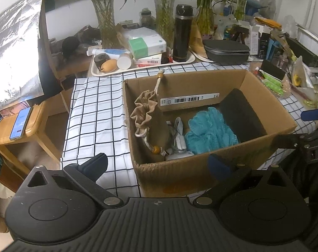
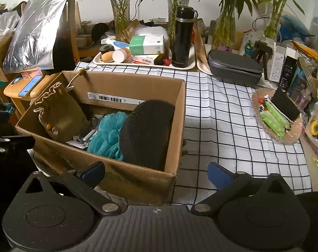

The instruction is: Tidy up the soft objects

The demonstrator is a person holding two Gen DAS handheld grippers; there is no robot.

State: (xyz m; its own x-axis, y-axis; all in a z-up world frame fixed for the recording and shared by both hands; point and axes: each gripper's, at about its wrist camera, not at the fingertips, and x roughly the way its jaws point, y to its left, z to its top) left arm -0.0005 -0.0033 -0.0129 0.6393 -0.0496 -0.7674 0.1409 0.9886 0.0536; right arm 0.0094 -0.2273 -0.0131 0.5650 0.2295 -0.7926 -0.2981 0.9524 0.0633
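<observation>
Checked cloth covers a cluttered table where a cardboard box [image 1: 201,174] sits just ahead of the left gripper [image 1: 157,164] and right gripper [image 2: 155,172], both wide and empty; drawstring pouch [image 1: 150,121], teal puff [image 1: 211,130] and black pad [image 2: 146,134] already lie inside, apparently sorted.

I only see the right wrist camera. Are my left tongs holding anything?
Observer: No. The left tongs are open and empty, in front of the box.
Operator: The box blocks my view. What's on the cloth to its left?
Observer: Nothing, the cloth is bare there.
</observation>
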